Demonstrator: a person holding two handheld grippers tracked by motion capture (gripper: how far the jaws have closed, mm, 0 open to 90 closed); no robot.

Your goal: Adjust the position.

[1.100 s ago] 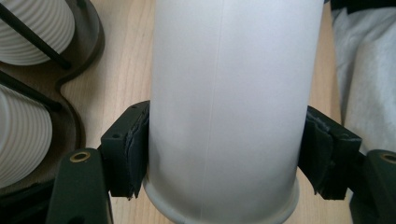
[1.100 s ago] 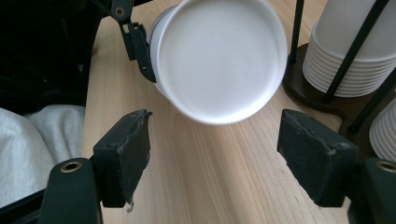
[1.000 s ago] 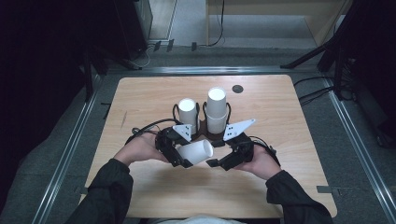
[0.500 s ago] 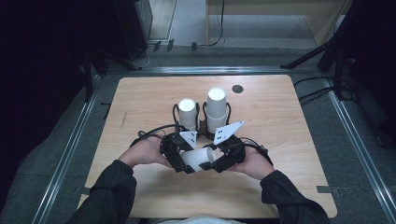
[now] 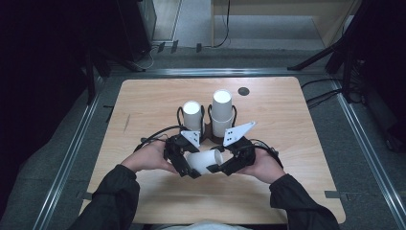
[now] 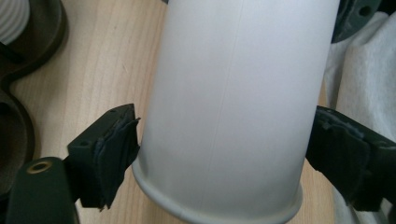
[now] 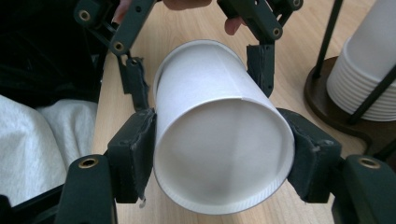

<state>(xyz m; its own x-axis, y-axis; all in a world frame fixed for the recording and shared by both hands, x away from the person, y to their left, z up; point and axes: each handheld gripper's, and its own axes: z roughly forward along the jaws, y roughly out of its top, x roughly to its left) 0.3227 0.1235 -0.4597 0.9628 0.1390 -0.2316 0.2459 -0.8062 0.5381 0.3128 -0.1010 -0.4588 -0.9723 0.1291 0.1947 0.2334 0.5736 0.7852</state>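
A white paper cup [image 5: 203, 160] lies on its side just above the wooden table [image 5: 297, 143], between both grippers. My right gripper [image 5: 219, 166] is shut on the cup's base end, and its pads [image 7: 135, 154] press both sides of the cup [image 7: 219, 154]; its jaws have just been closing. My left gripper [image 5: 190, 165] stands around the rim end. Its jaws have just been opening, and its pads [image 6: 116, 149] sit beside the cup [image 6: 233, 102] without squeezing it. In the right gripper view the left gripper [image 7: 196, 70] straddles the far end.
Two stacks of white cups [image 5: 192, 115] [image 5: 222, 112] stand in dark wire holders just behind the grippers. A small dark disc [image 5: 243, 91] lies near the table's far edge. The holder's base [image 7: 336, 116] is close on the right.
The right gripper moved in from the right and closed on the cup's free end. The left gripper's jaws have spread off the cup. The cup stayed put.
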